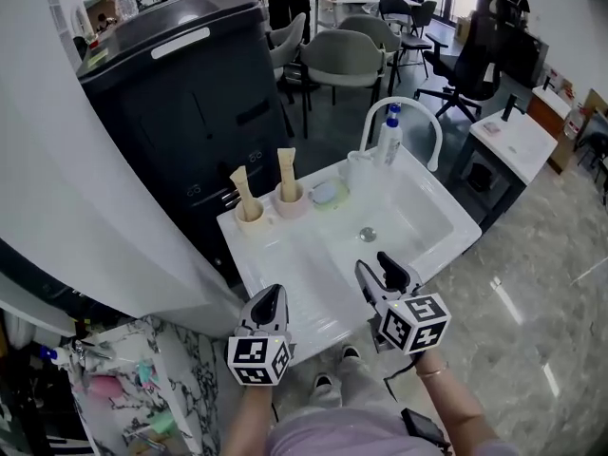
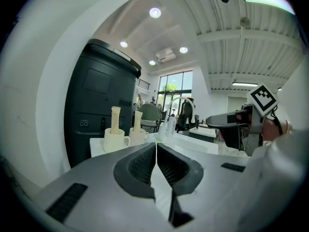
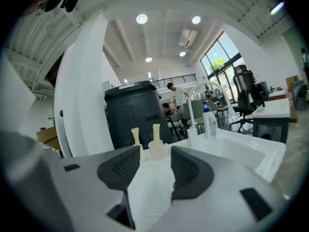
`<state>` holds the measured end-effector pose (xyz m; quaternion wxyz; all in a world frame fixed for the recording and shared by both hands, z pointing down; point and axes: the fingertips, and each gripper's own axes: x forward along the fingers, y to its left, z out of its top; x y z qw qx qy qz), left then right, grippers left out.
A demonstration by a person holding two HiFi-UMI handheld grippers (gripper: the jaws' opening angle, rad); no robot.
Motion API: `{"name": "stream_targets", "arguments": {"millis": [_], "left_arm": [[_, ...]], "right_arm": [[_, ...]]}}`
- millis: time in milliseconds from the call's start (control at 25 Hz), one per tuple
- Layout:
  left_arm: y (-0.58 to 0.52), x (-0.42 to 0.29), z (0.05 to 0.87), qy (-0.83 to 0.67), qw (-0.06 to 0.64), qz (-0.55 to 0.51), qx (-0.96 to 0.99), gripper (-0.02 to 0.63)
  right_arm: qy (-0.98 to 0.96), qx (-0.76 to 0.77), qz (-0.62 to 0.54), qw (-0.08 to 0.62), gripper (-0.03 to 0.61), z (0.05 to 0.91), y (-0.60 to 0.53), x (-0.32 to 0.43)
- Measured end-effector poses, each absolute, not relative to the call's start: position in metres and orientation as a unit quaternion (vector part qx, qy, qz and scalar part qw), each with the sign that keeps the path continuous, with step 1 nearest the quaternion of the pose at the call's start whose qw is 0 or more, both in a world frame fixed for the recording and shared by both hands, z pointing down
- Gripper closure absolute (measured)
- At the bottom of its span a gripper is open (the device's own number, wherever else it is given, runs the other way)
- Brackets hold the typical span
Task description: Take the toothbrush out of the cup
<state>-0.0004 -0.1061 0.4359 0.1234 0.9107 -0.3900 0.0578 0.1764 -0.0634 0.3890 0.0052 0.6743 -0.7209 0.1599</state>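
Note:
Two cups stand at the far left of the white sink top (image 1: 285,255): a cream cup (image 1: 251,216) and a pinkish cup (image 1: 290,201), each with a beige toothbrush upright in it (image 1: 242,189) (image 1: 286,173). Both grippers hover over the near edge of the sink top, well short of the cups. My left gripper (image 1: 274,294) is shut with nothing in it; its pads meet (image 2: 156,147). My right gripper (image 1: 373,264) is open and empty (image 3: 155,166). The right gripper view looks at the pinkish cup (image 3: 157,150) between its pads.
A soap dish (image 1: 326,194), a clear cup and a pump bottle (image 1: 389,136) sit by the arched faucet (image 1: 404,110). The basin (image 1: 418,212) is on the right. A tall dark cabinet (image 1: 180,84) stands behind the cups, a white pillar on the left.

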Motion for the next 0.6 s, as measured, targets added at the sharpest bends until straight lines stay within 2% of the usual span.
{"name": "stream_targets", "arguments": {"millis": [600], "left_arm": [[-0.188,0.004,0.451,-0.486,0.148,0.060,0.859,0.612]], "right_arm": [[-0.797,0.581,0.161,0.037,0.387,0.394,-0.240,0.182]]}}
